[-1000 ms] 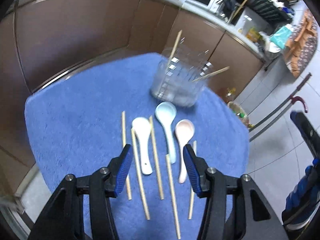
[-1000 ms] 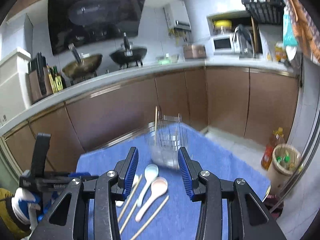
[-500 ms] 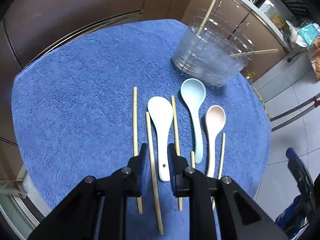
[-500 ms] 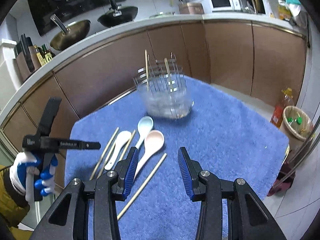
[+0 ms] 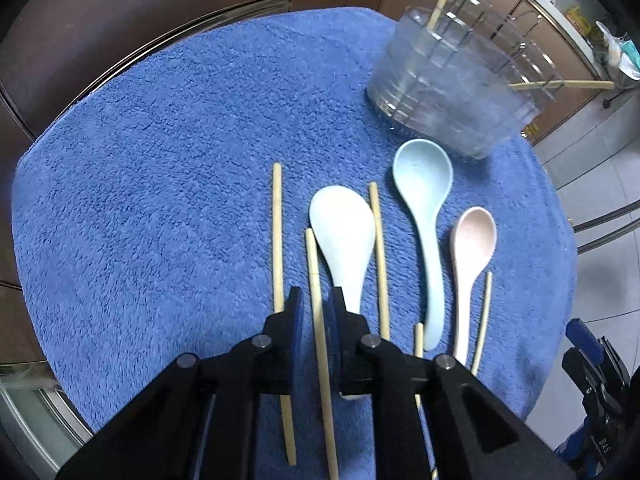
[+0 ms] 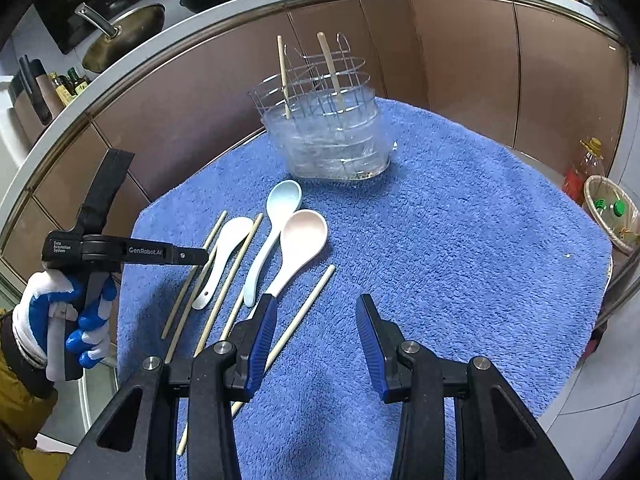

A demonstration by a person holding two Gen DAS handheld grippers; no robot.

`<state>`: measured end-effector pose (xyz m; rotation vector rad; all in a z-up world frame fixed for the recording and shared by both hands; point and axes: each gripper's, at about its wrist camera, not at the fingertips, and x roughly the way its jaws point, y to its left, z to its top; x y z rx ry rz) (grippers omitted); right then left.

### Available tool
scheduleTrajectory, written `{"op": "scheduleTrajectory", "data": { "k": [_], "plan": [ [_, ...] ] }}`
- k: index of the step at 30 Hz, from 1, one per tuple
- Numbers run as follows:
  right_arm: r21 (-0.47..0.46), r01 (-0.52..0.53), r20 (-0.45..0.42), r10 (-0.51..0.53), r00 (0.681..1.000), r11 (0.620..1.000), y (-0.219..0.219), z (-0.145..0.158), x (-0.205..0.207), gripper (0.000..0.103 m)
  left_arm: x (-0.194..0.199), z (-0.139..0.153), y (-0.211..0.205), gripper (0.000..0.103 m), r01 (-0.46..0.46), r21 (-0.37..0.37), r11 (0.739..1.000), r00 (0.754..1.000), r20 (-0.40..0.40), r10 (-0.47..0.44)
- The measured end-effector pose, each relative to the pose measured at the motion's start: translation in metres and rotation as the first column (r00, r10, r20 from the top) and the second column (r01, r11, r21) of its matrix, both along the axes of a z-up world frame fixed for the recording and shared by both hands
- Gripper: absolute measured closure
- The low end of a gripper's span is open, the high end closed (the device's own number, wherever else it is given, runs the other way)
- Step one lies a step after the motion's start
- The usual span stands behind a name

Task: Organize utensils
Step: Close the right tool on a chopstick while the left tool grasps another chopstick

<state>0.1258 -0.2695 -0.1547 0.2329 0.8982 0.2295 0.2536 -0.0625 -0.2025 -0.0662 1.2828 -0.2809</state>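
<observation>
On the blue mat (image 5: 160,160) lie a white spoon (image 5: 342,224), a light blue spoon (image 5: 424,176), a pink spoon (image 5: 474,236) and several wooden chopsticks. My left gripper (image 5: 316,294) points steeply down. Its jaws are closing around one chopstick (image 5: 312,256), with thin slivers of mat still showing on both sides of it. My right gripper (image 6: 316,300) hangs open above the mat, nothing between its fingers; a loose chopstick (image 6: 308,304) passes under its left finger. The clear utensil holder (image 6: 328,140) with a wire rack stands behind the spoons, two chopsticks upright in it.
A gloved hand (image 6: 60,312) holds the left gripper (image 6: 196,257) at the mat's left edge. Brown cabinets (image 6: 460,60) curve behind the table, with woks on the counter. A bin (image 6: 612,208) and an oil bottle (image 6: 588,160) sit on the floor at the right.
The left gripper came down close to the mat and its jaws narrowed from wide apart to a slim gap around one chopstick. The right gripper sank and tilted downward, its jaws unchanged.
</observation>
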Motion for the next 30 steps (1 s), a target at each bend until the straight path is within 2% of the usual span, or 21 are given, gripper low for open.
{"op": "scheduleTrajectory", "data": {
  "k": [5, 9, 15, 23, 24, 30],
  "plan": [
    [-0.002, -0.005, -0.034, 0.005, 0.999, 1.000, 0.004, -0.008, 0.007, 0.064, 0.008, -0.009, -0.005, 0.093, -0.003, 0.007, 1.000, 1.000, -0.028, 0.004],
    [0.024, -0.007, -0.106, 0.010, 0.994, 1.000, 0.007, -0.018, 0.023, 0.065, 0.012, -0.011, -0.010, 0.093, 0.001, 0.008, 1.000, 0.999, -0.040, -0.001],
    [0.059, 0.015, -0.221, -0.002, 0.975, 0.998, 0.013, -0.035, 0.056, 0.078, 0.019, -0.013, -0.015, 0.093, 0.015, 0.013, 1.000, 0.999, -0.043, -0.015],
    [-0.038, 0.039, -0.332, -0.049, 0.942, 0.999, 0.028, -0.059, 0.090, 0.089, 0.029, -0.012, -0.011, 0.094, 0.043, 0.009, 0.999, 0.998, -0.051, -0.042],
    [-0.066, 0.043, -0.333, -0.063, 0.941, 0.997, 0.030, -0.059, 0.092, 0.093, 0.029, -0.012, -0.011, 0.094, 0.049, 0.012, 0.999, 0.998, -0.048, -0.048],
    [-0.187, 0.041, -0.330, -0.102, 0.938, 0.982, 0.051, -0.060, 0.093, 0.092, 0.032, -0.012, -0.024, 0.095, 0.074, 0.042, 0.996, 0.997, -0.025, -0.073]
  ]
}}
